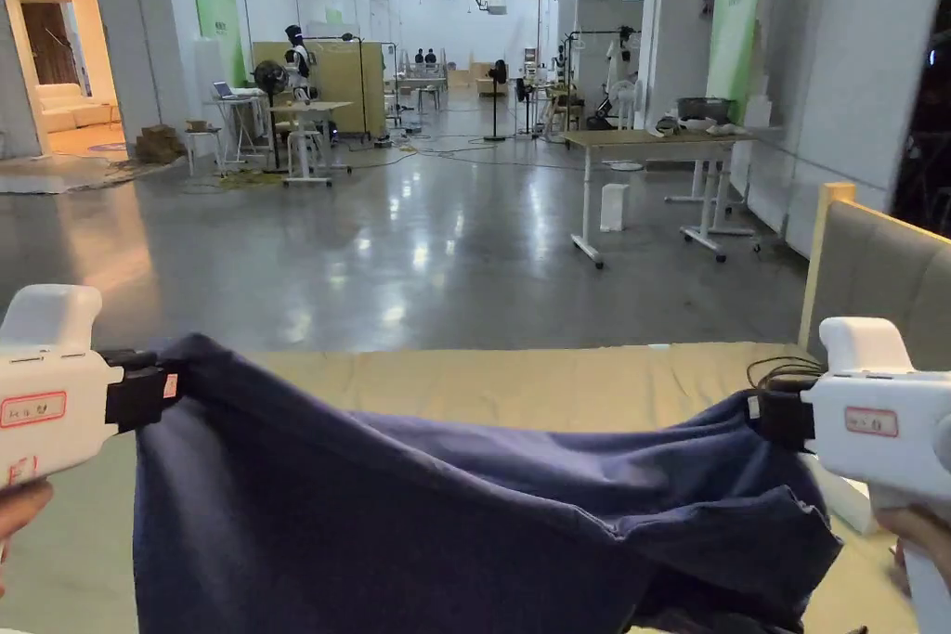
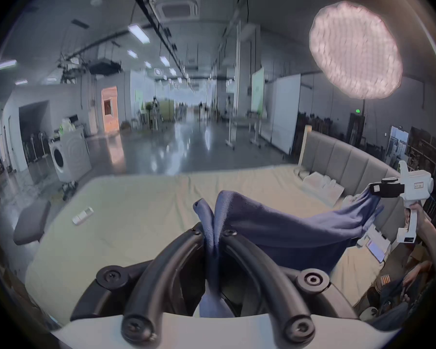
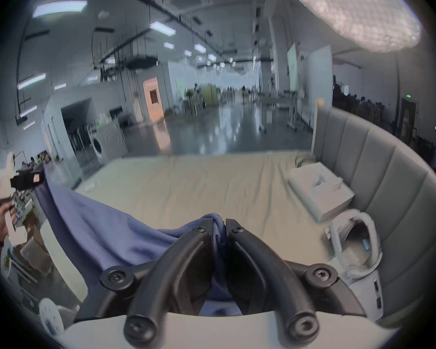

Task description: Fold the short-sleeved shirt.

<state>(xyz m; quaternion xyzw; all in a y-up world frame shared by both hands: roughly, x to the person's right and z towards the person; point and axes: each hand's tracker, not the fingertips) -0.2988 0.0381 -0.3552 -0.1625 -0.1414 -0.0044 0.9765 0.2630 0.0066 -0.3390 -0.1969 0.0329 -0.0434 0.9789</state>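
Across the frame's bottom, the left gripper [image 1: 158, 390] and right gripper [image 1: 766, 413] each pinch the navy shirt [image 1: 464, 515] aloft above the bed [image 1: 520, 381] — no fold made yet, I'd say.

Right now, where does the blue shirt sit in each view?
Head view: blue shirt spans the bottom.
Left gripper view: lower centre, trailing right.
Right gripper view: lower left, reaching centre.
Shared landmark: grey headboard at right.

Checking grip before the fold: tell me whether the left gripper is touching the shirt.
Touching. The left gripper view shows the left gripper with both jaws pinched on the blue shirt.
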